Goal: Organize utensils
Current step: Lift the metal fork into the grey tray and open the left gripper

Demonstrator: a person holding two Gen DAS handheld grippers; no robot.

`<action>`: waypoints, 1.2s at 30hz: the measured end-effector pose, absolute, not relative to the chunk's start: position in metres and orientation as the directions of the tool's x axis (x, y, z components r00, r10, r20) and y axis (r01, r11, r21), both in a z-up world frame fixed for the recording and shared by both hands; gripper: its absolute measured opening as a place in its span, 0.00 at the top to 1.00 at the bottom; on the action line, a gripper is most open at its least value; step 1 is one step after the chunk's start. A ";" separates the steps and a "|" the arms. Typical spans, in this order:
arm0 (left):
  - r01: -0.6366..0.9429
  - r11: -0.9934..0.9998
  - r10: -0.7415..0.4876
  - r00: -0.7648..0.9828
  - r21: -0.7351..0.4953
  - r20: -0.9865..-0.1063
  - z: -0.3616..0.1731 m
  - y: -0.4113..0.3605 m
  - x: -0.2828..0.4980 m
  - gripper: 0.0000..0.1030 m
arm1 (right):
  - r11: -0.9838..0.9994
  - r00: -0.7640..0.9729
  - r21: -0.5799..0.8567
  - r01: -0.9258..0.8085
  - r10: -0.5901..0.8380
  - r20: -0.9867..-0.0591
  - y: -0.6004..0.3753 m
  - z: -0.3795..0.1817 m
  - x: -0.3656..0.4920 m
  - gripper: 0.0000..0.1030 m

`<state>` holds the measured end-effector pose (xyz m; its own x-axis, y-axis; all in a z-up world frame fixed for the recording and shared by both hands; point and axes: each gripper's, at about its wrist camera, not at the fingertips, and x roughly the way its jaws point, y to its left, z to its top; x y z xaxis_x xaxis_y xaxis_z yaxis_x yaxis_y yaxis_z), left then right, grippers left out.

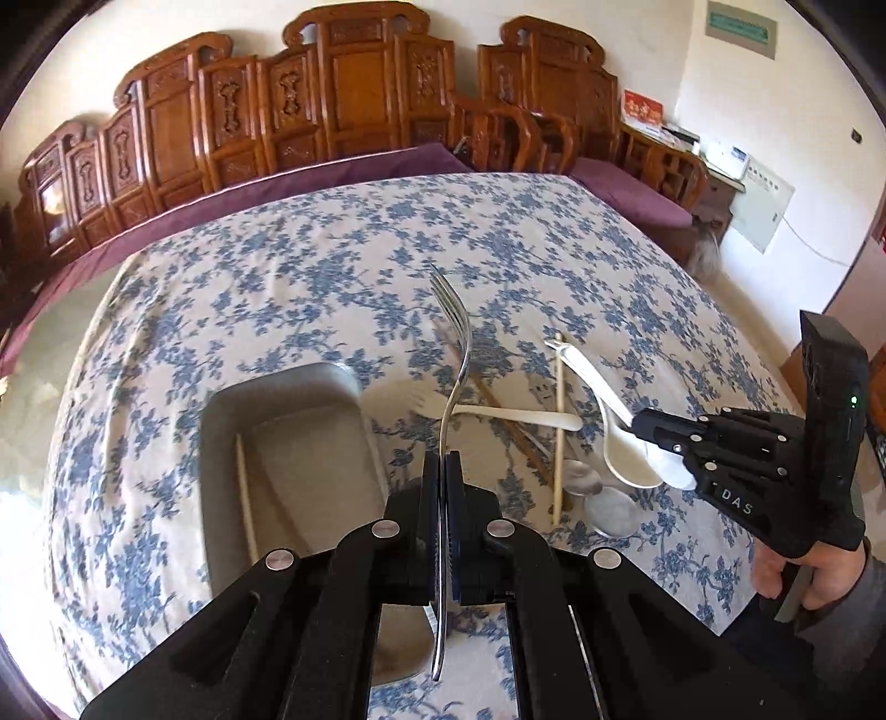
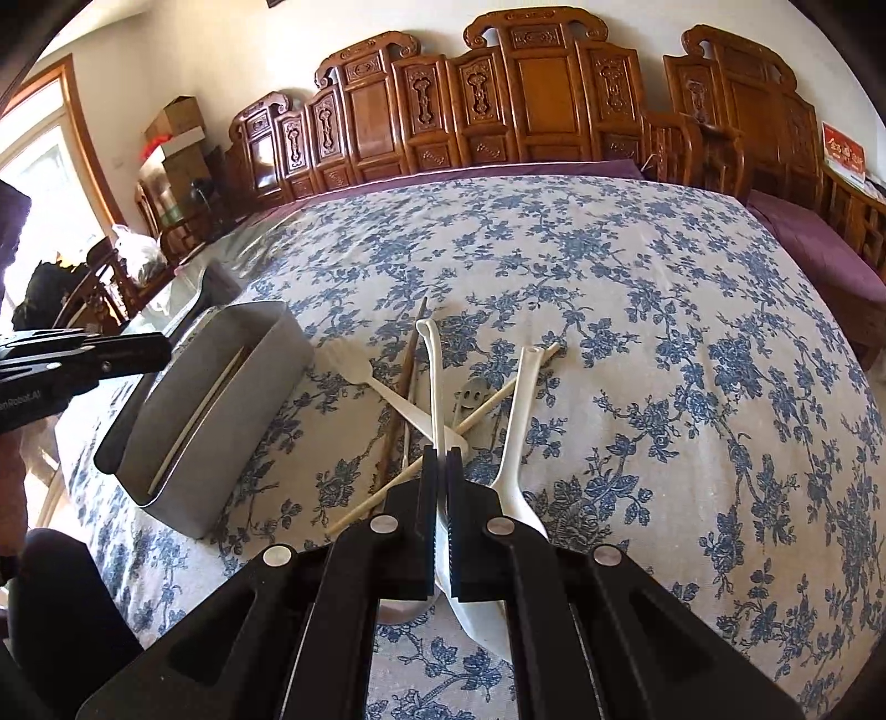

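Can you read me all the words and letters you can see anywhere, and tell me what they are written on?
"DAS": white letters on the black right gripper, seen from the left wrist camera.
"enRobot.AI": white letters on the black left gripper, cut off at the picture's edge, seen from the right wrist camera.
Red card with gold characters: too blurred to read.
Green wall sign: too small to read.
White wall panel: too small to read.

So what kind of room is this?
Probably a home dining or living room: a table under a blue floral tablecloth, carved wooden chairs along the wall with purple cushions, and cardboard boxes stacked by the door.
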<state>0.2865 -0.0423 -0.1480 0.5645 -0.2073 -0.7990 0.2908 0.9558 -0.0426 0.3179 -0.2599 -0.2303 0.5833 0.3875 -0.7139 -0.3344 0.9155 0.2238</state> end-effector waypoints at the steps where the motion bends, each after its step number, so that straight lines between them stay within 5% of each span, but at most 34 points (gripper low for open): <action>1: 0.284 0.958 -0.204 0.568 -0.042 -0.797 -0.148 -0.038 0.286 0.99 | 0.915 0.583 0.223 -0.337 0.389 -0.714 -0.259 -0.230 0.318 0.96; 17: 0.119 0.990 -0.133 0.588 -0.076 -0.798 -0.193 0.023 0.291 0.99 | 0.903 0.568 0.216 -0.371 0.404 -0.717 -0.247 -0.230 0.316 0.96; 36: 0.115 0.993 -0.056 0.532 0.007 -0.845 -0.225 0.023 0.294 0.98 | 0.899 0.555 0.209 -0.384 0.406 -0.726 -0.239 -0.234 0.316 0.96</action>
